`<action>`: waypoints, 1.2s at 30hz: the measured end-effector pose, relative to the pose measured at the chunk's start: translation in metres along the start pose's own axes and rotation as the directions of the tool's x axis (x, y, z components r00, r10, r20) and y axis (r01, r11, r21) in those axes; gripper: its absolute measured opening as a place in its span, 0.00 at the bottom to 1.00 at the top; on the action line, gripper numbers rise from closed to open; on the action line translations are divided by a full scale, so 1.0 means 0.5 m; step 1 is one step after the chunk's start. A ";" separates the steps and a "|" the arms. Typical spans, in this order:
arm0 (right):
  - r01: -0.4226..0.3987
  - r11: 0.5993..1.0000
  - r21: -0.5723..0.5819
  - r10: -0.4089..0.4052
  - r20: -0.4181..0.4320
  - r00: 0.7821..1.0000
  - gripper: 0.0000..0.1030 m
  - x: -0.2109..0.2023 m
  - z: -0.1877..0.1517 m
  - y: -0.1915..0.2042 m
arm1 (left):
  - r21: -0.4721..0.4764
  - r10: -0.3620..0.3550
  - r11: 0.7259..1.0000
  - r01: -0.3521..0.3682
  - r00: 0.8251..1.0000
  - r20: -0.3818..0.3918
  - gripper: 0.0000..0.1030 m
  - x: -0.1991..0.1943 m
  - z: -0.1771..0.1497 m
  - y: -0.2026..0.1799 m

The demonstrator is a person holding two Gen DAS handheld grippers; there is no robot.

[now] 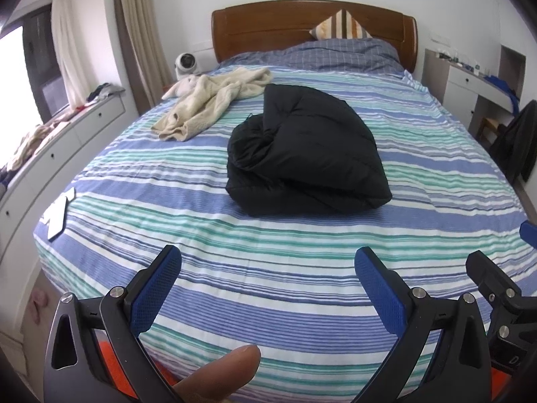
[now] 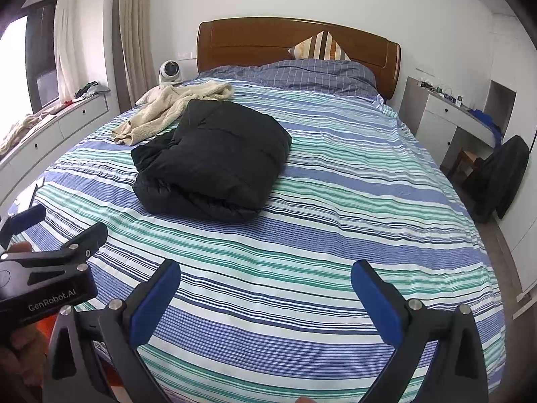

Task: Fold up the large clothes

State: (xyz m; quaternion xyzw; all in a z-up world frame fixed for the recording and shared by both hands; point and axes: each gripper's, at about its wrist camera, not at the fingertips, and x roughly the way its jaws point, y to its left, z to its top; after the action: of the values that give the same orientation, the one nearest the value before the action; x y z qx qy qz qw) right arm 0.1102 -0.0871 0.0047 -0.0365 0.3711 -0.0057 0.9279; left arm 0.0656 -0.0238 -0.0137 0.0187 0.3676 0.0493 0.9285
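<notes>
Black folded jacket (image 1: 307, 149), one; cream garment (image 1: 209, 100), one.

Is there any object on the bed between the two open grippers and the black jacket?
Nothing visible is in the way. Only bare striped sheet lies between the left gripper, the right gripper and the black jacket. The cream garment lies beyond the jacket, to its left.
</notes>
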 end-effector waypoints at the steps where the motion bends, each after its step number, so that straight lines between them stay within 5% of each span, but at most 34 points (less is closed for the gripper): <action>1: 0.001 1.000 0.000 -0.001 0.002 1.000 1.00 -0.001 0.002 -0.001 | -0.003 0.001 1.000 -0.001 1.000 0.001 1.00 -0.001 0.001 0.001; 36: 0.002 1.000 0.002 -0.002 0.005 1.000 1.00 -0.018 0.011 -0.001 | 0.008 0.000 1.000 0.001 1.000 -0.005 0.99 -0.005 -0.001 -0.006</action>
State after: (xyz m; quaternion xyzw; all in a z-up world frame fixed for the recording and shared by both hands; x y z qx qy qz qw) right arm 0.1076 -0.0867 0.0150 -0.0362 0.3686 -0.0070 0.9289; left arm 0.0635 -0.0271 -0.0128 0.0223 0.3701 0.0476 0.9275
